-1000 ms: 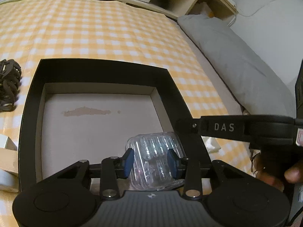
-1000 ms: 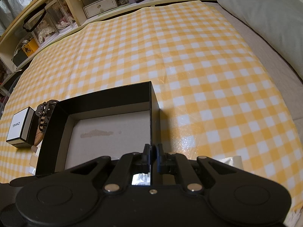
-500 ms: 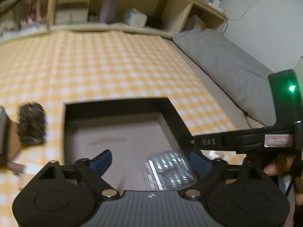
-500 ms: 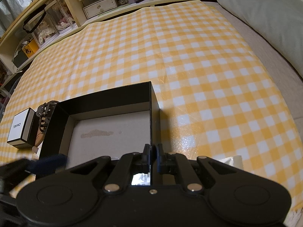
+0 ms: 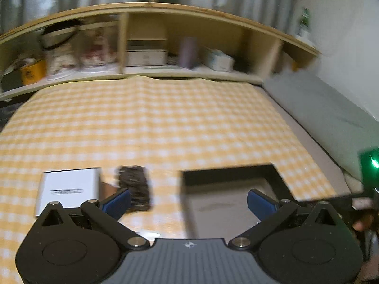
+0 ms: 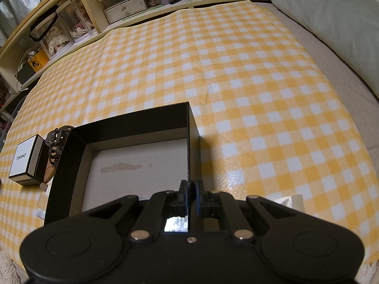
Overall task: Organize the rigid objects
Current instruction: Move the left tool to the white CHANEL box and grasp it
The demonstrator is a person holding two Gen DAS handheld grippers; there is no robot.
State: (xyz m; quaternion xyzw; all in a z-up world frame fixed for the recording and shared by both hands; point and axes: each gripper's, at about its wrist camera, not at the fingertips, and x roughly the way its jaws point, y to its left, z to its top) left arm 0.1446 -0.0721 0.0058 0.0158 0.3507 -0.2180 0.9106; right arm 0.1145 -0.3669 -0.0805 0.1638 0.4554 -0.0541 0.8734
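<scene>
A black open box [image 6: 132, 127] with a grey cardboard floor lies on the yellow checked cloth. My right gripper [image 6: 191, 197] is shut on the box's right wall. A clear plastic case [image 6: 176, 223] shows in the box's near corner behind my right fingers. My left gripper [image 5: 189, 200] is open and empty, raised over the cloth between the box [image 5: 227, 172] and a dark claw hair clip [image 5: 135, 187]. The view is blurred. A white and black Chanel box [image 5: 67, 190] lies left of the clip. Both also show in the right wrist view: the clip [image 6: 56, 139] and the Chanel box [image 6: 24, 163].
A wooden shelf unit [image 6: 123, 7] full of small items runs along the far edge of the cloth. A grey pillow [image 6: 331, 23] lies at the right. A brown wooden item [image 6: 48, 171] lies by the box's left wall.
My left gripper has opened, let go of the clear case inside the box, then lifted and swung left. My right gripper has stayed clamped on the box wall.
</scene>
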